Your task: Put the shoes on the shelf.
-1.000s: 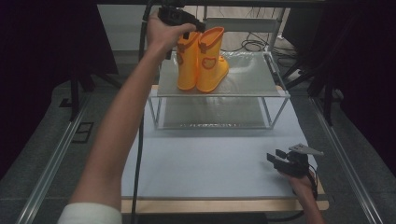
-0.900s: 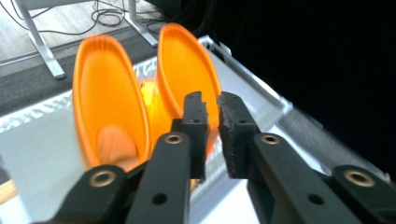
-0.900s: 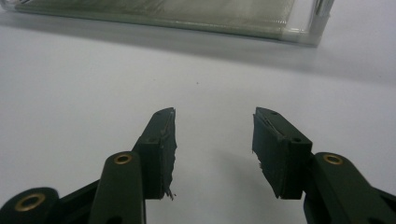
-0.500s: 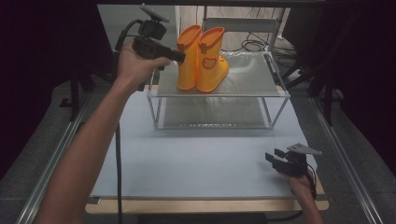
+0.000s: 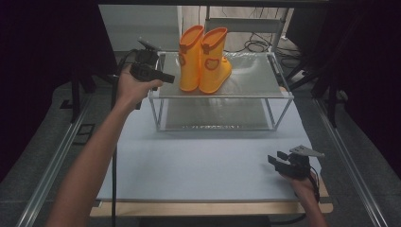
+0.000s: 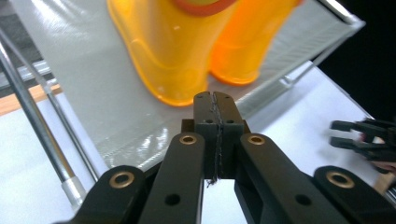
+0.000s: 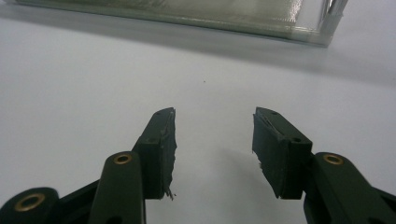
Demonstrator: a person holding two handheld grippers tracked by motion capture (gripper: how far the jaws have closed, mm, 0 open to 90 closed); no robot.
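Two orange rubber boots (image 5: 203, 59) stand upright side by side on the top shelf of a clear two-level rack (image 5: 250, 80). My left gripper (image 5: 168, 78) hovers at the shelf's left edge, pointing toward the boots, shut with nothing between its fingers. In the left gripper view its closed tips (image 6: 215, 100) sit just short of the nearer boot's sole (image 6: 177, 70). My right gripper (image 5: 279, 161) rests low over the white mat near the front right, open and empty. Its pads (image 7: 163, 140) stand well apart above bare mat in the right gripper view.
The rack's metal posts (image 6: 42, 126) and lower shelf (image 5: 213, 113) stand behind the white mat (image 5: 198, 161). A wooden board edge (image 5: 208, 208) runs along the front. Rails flank the table, and cables lie behind the rack.
The left hand has come away from the boot tops, moving left and down to the shelf's left edge, and its jaws have shut empty. The right gripper has stayed put.
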